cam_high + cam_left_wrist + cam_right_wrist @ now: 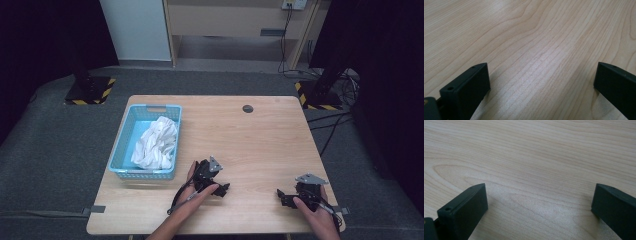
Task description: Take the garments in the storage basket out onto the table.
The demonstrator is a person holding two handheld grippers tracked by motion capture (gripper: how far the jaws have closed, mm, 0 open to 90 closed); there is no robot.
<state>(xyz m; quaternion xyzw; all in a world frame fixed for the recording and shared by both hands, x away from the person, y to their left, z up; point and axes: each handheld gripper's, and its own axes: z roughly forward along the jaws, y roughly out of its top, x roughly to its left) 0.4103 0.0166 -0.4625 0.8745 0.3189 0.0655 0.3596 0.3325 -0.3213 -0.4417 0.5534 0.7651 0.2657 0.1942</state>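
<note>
A light blue plastic basket [127, 134] stands on the left side of the wooden table [250, 140], with a crumpled white cloth [157, 143] inside it. My left gripper [223, 189] rests low near the table's front, right of the basket, held by a hand. My right gripper [281, 196] lies near the front right corner in the other hand. In the left gripper view the left gripper [541, 77] has its jaws wide apart over bare wood. The right gripper [539, 197] stands equally wide, nothing between its jaws.
A small dark round grommet [247, 108] sits in the tabletop near the far edge. Black stands with yellow-striped bases [90, 90] flank the table on the grey floor. A wooden cabinet [235, 25] and cables [335, 120] lie beyond.
</note>
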